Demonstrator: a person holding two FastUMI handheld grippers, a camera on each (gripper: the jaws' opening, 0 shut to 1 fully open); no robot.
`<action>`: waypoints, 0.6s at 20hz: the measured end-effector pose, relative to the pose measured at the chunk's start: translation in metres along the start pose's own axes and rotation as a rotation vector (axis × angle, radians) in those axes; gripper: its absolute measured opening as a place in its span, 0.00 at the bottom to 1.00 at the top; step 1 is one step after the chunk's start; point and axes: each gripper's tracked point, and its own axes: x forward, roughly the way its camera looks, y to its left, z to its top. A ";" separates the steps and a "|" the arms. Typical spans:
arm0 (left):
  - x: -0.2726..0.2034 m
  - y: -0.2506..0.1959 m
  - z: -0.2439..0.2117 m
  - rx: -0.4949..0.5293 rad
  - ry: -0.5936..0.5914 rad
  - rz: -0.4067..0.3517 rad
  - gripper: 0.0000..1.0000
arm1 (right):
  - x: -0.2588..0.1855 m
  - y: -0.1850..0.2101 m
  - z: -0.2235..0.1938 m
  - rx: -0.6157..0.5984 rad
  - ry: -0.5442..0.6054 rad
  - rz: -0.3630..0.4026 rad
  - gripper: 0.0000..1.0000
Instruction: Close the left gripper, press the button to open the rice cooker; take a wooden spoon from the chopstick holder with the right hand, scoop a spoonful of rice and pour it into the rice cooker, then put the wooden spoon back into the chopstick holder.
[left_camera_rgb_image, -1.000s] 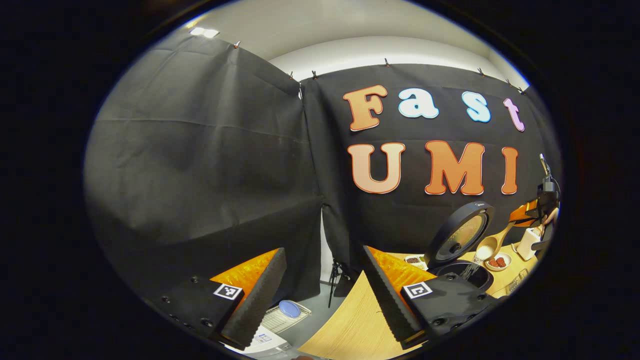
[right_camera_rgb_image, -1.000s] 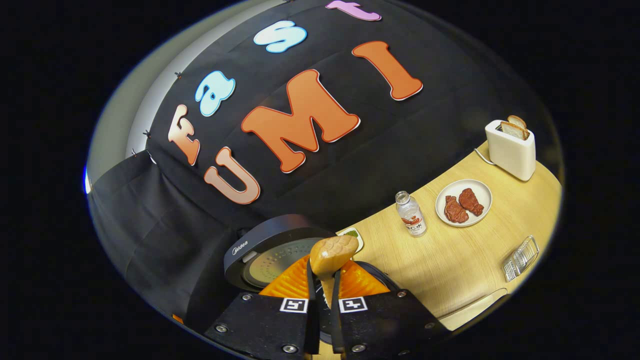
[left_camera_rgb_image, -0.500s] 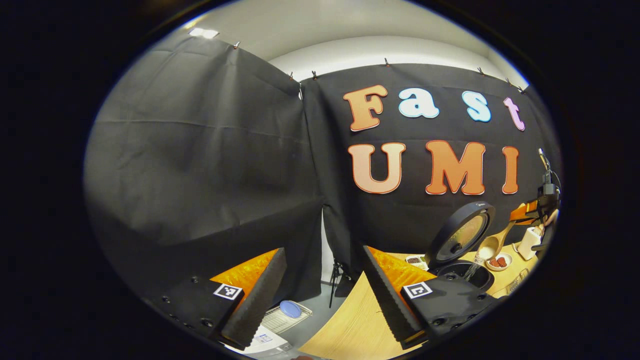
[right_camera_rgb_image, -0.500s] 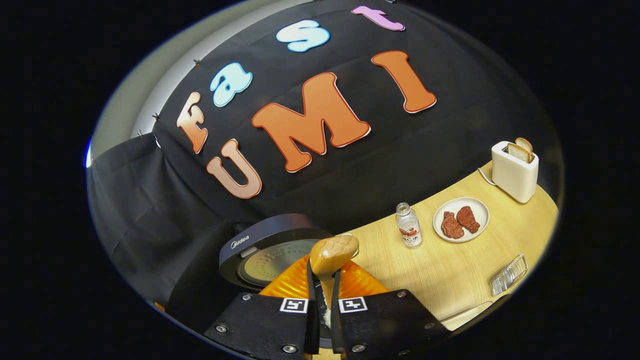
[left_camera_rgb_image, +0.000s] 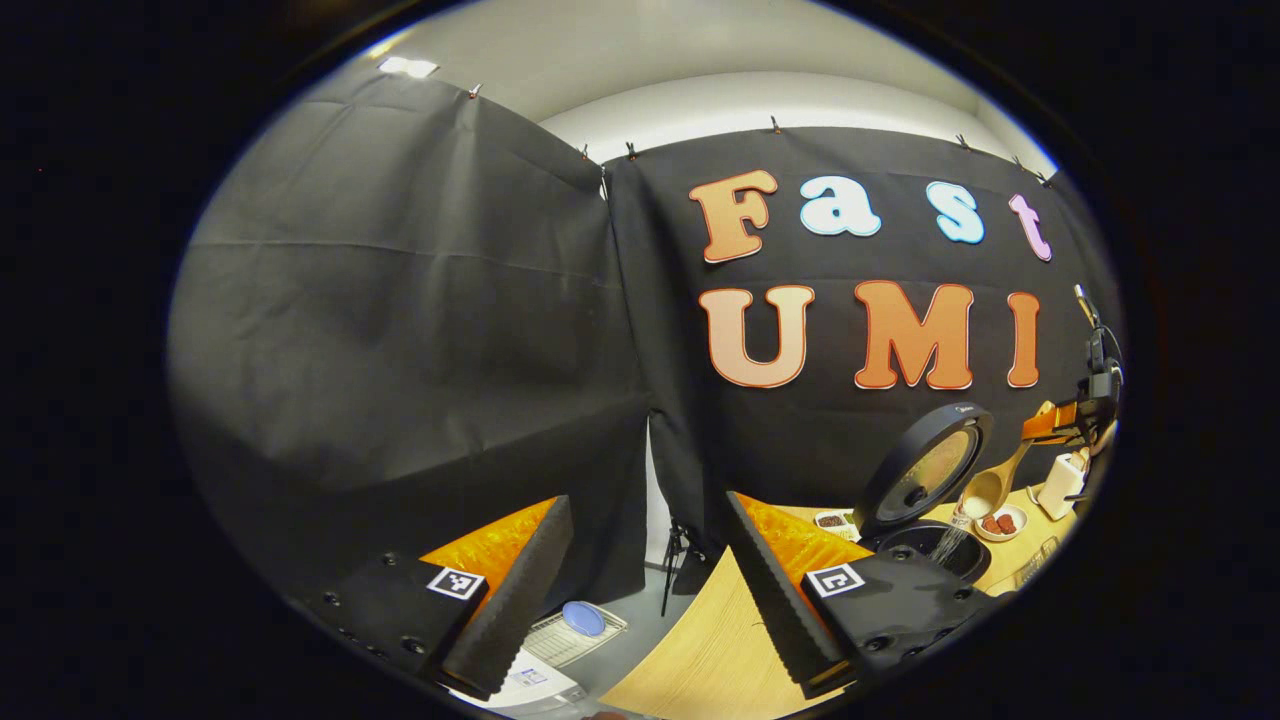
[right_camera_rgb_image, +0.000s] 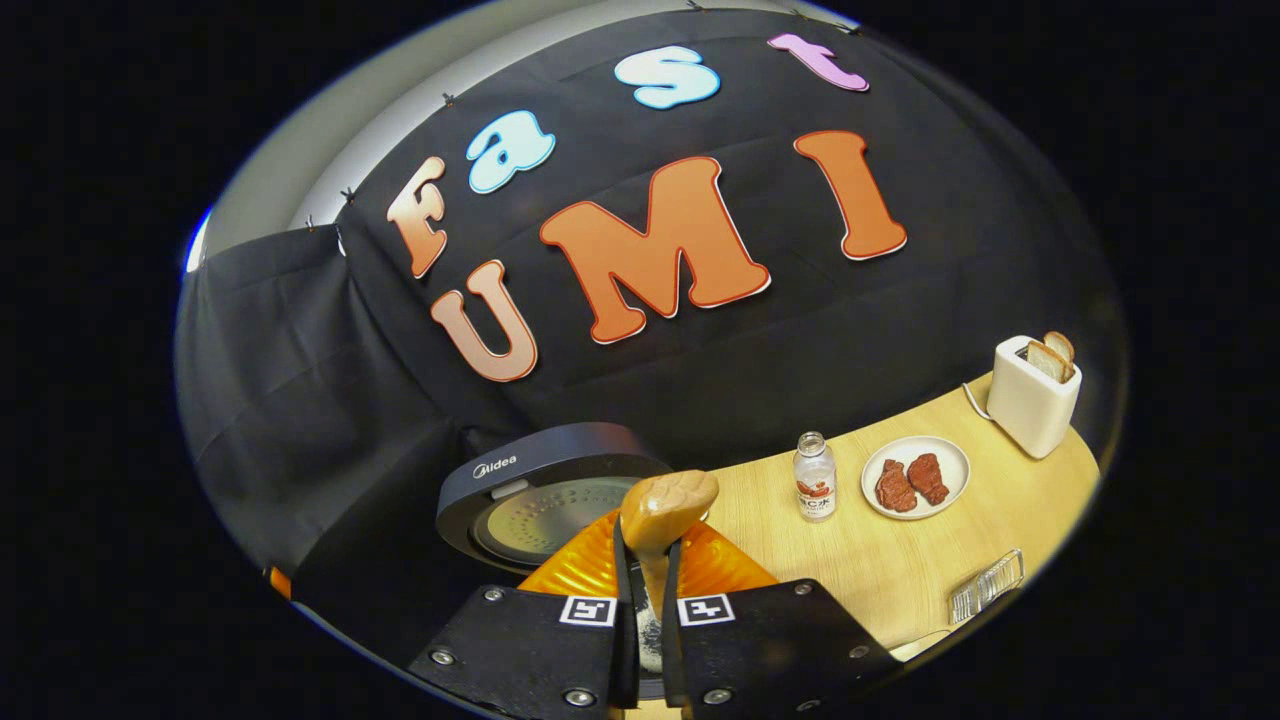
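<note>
With our right gripper (right_camera_rgb_image: 641, 575) clamped on the tilted wooden spoon (right_camera_rgb_image: 668, 503) and our left gripper (left_camera_rgb_image: 640, 575) wide open and empty, rice risked missing the rice cooker (right_camera_rgb_image: 545, 495).

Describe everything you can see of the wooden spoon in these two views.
The spoon is pale, smooth wood with a rounded bowl and a slim handle. The right tool is shut on the handle, both fingers pressing it, with the bowl's back facing that camera. In the left gripper view, the spoon is tilted bowl-down beside the cooker's raised lid, and rice streams from it into the open pot. Nothing else touches it.
</note>
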 end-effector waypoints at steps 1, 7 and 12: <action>-0.001 0.000 0.000 0.001 0.000 0.000 1.00 | 0.000 0.000 0.000 -0.019 -0.002 0.002 0.08; -0.001 0.000 -0.001 0.006 0.004 0.004 1.00 | -0.004 0.008 -0.003 -0.176 -0.024 0.001 0.08; -0.003 0.000 -0.002 0.010 0.007 0.010 1.00 | -0.005 0.017 -0.008 -0.272 -0.032 0.019 0.08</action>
